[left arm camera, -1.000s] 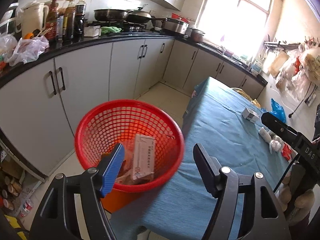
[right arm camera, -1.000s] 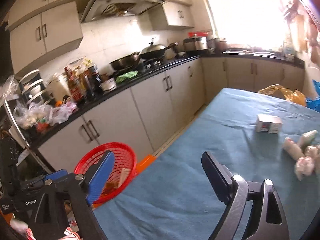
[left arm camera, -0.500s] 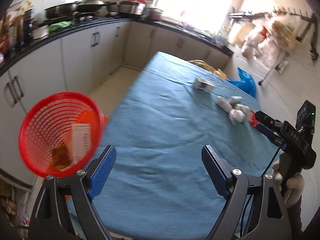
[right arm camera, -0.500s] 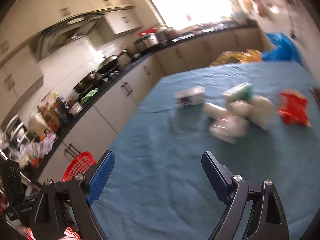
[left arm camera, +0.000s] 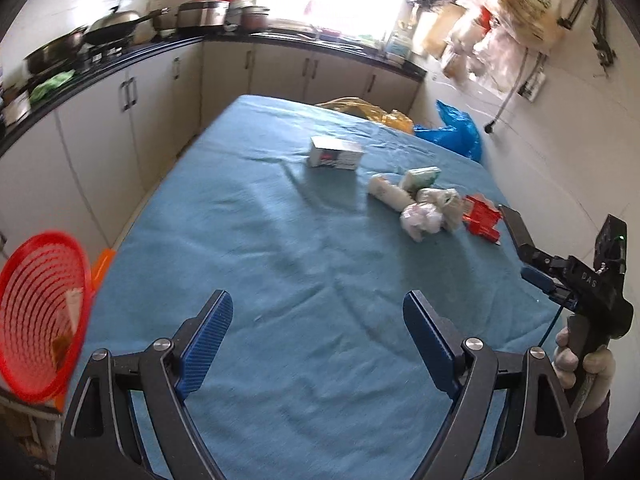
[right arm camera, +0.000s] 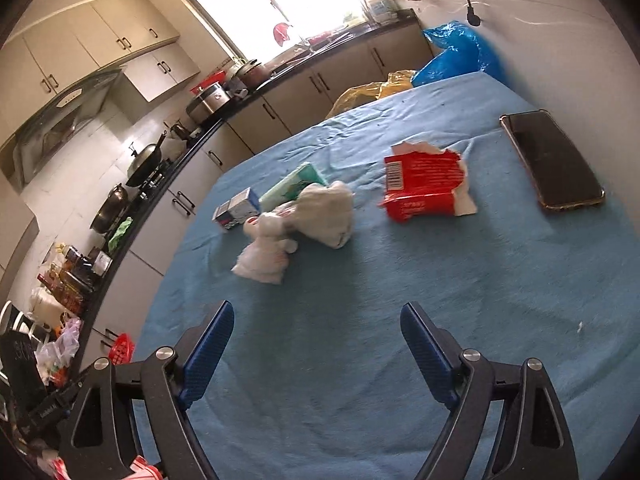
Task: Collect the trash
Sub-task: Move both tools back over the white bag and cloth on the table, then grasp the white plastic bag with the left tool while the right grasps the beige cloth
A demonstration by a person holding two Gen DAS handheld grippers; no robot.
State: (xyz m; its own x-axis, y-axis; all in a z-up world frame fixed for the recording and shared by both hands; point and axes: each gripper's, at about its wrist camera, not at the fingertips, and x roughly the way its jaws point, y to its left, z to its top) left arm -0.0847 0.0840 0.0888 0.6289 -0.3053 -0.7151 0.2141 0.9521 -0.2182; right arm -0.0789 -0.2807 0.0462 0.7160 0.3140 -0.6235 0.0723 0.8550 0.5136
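2 grippers above the table with blue cloth, both with nothing between the blue pads. Left gripper: jaws spread wide, released, over bare cloth near the front edge. Right gripper: jaws wide and closing a little, empty, just short of the crumpled white plastic wrappers. Held by a hand in a light glove, seen at the right edge of the left view. Trash in 1 loose group on the far right part of the table: white wrappers, torn red paper packet beside them, green-white tissue pack, small white carton box further back. Black smartphone flat near the wall, apart from the packet. Red plastic mesh basket off the left table edge, some packaging inside.
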